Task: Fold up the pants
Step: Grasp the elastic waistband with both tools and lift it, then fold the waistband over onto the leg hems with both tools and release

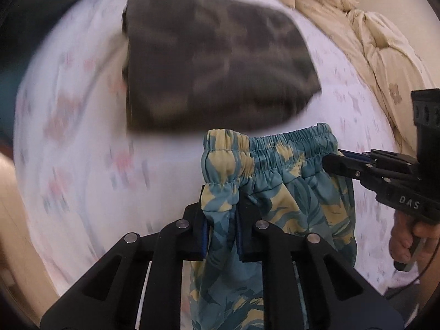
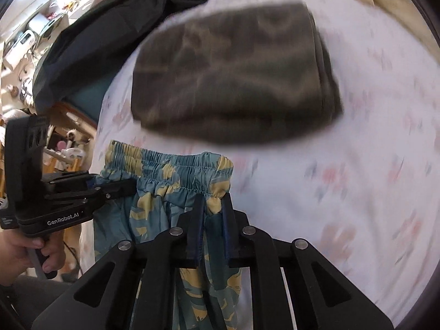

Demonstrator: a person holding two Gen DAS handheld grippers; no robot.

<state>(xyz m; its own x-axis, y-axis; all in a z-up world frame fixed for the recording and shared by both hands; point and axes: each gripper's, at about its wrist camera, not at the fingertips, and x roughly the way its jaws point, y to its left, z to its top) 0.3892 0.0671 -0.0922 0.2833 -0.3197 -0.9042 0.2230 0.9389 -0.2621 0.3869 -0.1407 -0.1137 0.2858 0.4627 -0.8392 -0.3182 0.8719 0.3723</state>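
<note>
Teal pants with a yellow leaf print [image 1: 277, 181] hang in the air by their elastic waistband over a white flowered bed sheet [image 1: 82, 143]. My left gripper [image 1: 220, 195] is shut on one end of the waistband. My right gripper [image 1: 330, 162] comes in from the right and is shut on the other end. In the right wrist view the pants [image 2: 165, 189] hang down, my right gripper [image 2: 213, 200] pinches the near waistband corner, and my left gripper [image 2: 129, 187] holds the far corner. The legs hang out of sight below.
A folded dark olive garment [image 1: 214, 68] lies on the sheet beyond the pants; it also shows in the right wrist view [image 2: 233, 79]. A cream quilt [image 1: 357, 35] is bunched at the back right. Dark clothing [image 2: 123, 8] and room clutter sit at the left.
</note>
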